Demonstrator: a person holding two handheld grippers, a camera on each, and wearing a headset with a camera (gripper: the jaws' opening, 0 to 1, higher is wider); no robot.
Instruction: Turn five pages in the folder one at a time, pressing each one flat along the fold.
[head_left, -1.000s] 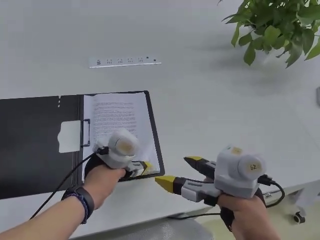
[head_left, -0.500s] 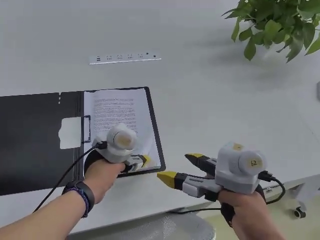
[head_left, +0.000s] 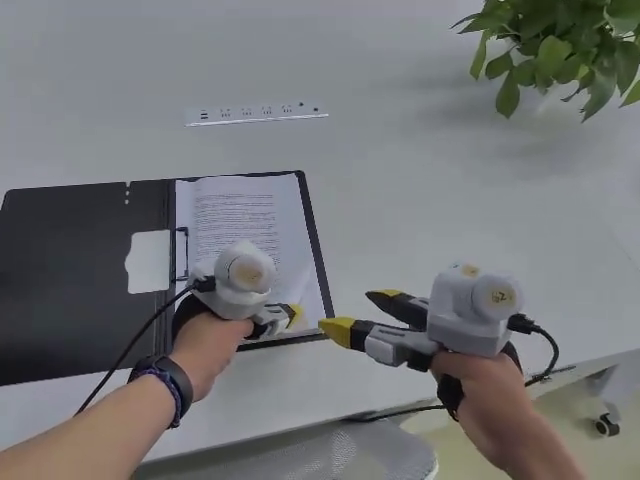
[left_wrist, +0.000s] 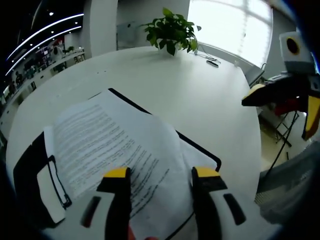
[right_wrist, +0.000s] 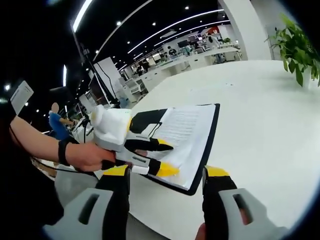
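Observation:
The black folder (head_left: 80, 290) lies open on the white table, with a printed page (head_left: 245, 215) on its right half. My left gripper (head_left: 285, 318) rests over the page's lower right corner. In the left gripper view its jaws stand apart (left_wrist: 161, 172), and the top sheet (left_wrist: 125, 145) bulges up between them. My right gripper (head_left: 358, 312) hovers open just right of the folder's lower right corner, above the table. In the right gripper view (right_wrist: 166, 172) it points at the left gripper (right_wrist: 155, 157) and the page (right_wrist: 187, 135).
A white power strip (head_left: 257, 114) lies beyond the folder. A green plant (head_left: 560, 50) stands at the far right. The table's near edge (head_left: 330, 415) runs just under my hands, with a chair (head_left: 330, 460) below it. Bare tabletop spreads right of the folder.
My right gripper has shifted a little left, closer to the folder's corner. The left gripper has stayed at the page's lower right corner.

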